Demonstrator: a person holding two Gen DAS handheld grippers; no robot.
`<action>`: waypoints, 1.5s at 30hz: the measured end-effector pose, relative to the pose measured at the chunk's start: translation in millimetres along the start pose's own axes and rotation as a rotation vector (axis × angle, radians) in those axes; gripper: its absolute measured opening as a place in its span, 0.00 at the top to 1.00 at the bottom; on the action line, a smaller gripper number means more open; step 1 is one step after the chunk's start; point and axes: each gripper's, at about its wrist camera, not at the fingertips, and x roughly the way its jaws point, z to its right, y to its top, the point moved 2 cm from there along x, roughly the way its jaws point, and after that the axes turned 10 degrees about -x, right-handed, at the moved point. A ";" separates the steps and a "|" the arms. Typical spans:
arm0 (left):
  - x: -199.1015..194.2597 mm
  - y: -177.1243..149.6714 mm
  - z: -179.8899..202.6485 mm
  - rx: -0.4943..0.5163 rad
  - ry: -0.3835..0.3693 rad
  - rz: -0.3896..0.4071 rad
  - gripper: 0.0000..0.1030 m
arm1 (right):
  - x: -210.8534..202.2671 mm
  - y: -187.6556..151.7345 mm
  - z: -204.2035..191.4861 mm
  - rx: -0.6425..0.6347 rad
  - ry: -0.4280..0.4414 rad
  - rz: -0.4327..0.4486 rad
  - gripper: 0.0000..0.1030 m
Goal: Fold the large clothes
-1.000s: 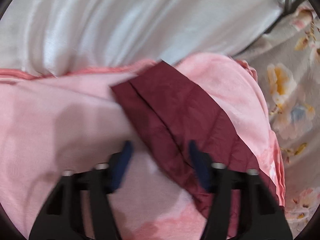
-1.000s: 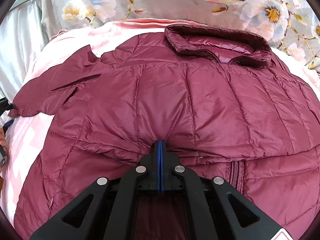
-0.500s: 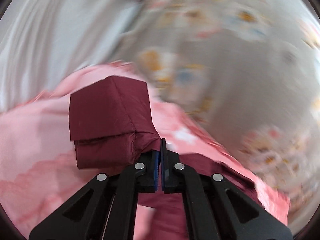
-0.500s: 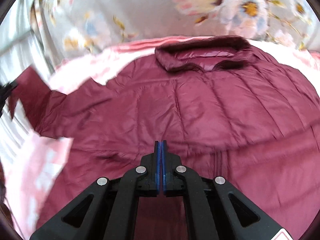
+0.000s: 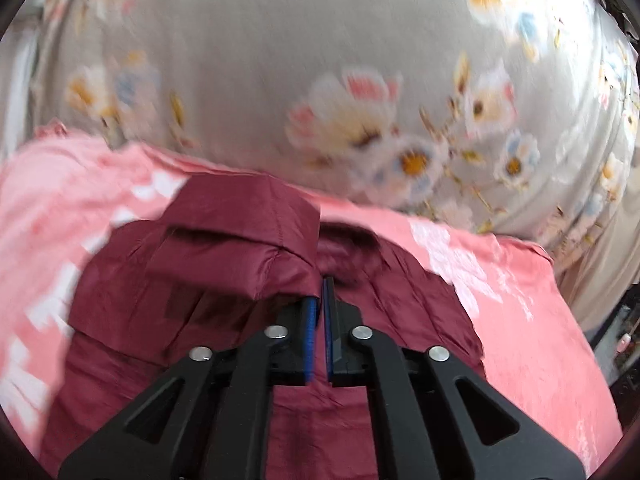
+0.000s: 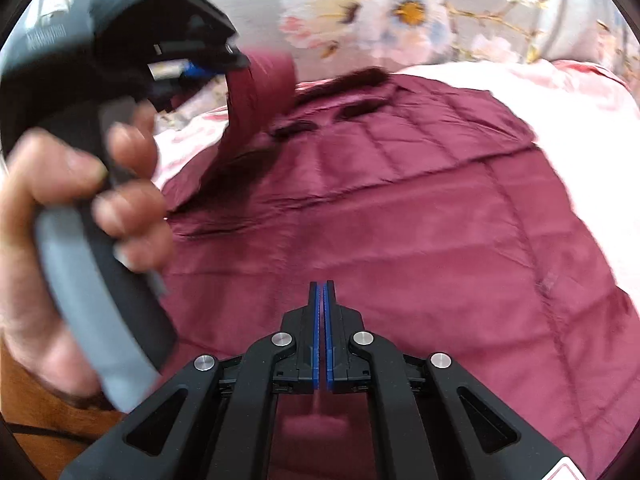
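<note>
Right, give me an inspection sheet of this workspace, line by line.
Surface: pink sheet with pale patches, covering a bed.
Job's things: maroon quilted jacket spread flat, collar at the far end; one sleeve lifted over the body.
Clutter: nothing seen.
Grippers: left gripper shut on the sleeve, held by the left hand; right gripper shut, hovering over the jacket; whether it pinches cloth is unclear.
Cables: nothing seen.
Surroundings: grey floral fabric behind the bed.
</note>
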 end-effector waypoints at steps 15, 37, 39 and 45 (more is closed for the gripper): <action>-17.7 2.0 -156.2 -0.496 -0.022 -0.053 0.20 | 23.0 72.9 56.8 0.162 0.029 0.075 0.49; -12.3 -12.3 -254.4 -0.739 0.011 -0.079 0.20 | 67.5 135.4 89.7 0.205 -0.124 0.079 0.29; -6.4 -15.1 -253.9 -0.779 -0.033 -0.103 0.20 | 73.6 130.5 88.7 0.206 -0.096 0.069 0.30; 9.1 -12.4 -261.0 -0.882 -0.112 -0.122 0.29 | 101.3 133.4 91.4 0.250 0.007 0.023 0.77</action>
